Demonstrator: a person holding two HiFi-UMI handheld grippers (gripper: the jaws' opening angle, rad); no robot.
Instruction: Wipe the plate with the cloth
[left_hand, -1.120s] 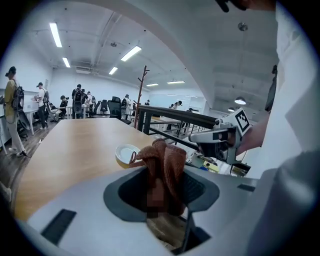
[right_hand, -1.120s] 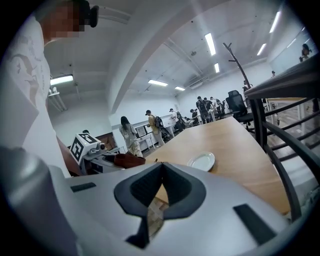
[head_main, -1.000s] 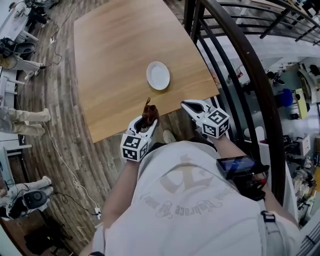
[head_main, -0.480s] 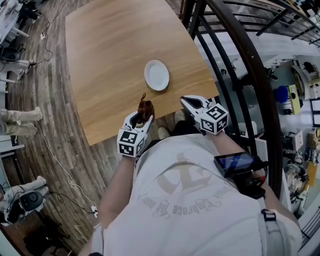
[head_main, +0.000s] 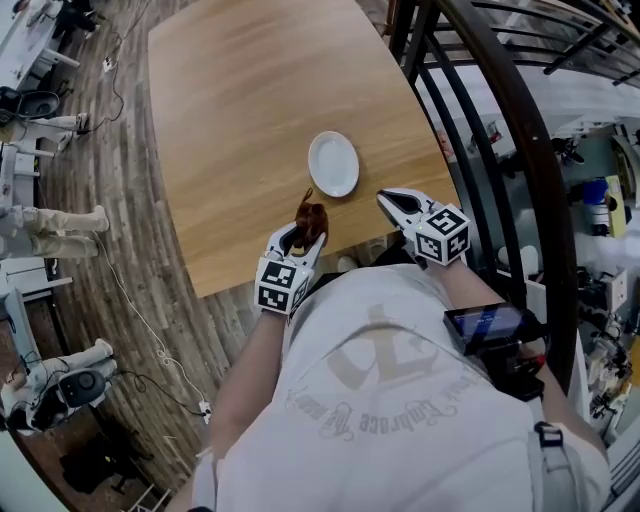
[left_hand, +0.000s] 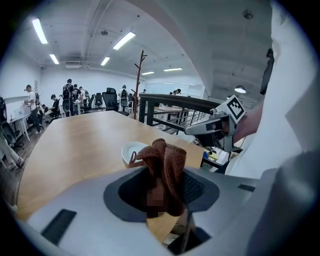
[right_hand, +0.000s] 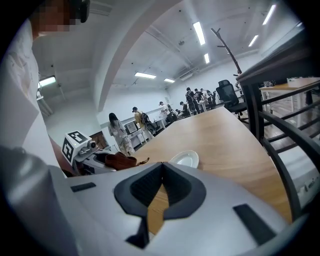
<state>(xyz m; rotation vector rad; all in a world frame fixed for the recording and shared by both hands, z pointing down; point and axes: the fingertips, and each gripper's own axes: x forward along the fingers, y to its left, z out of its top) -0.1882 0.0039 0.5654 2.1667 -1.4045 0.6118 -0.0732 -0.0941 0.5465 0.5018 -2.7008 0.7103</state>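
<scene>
A small white plate sits on the wooden table close to its near edge. My left gripper is shut on a brown cloth, which bunches up out of the jaws. It hovers over the table's near edge, just short of the plate. My right gripper is shut with nothing in it, at the table edge to the right of the plate.
A dark metal railing curves along the table's right side. Wood plank floor with cables lies to the left. Several people and office chairs stand far behind the table.
Both grippers have edged forward to the table's near edge, closer to the plate. The cloth stays held in the left gripper.
</scene>
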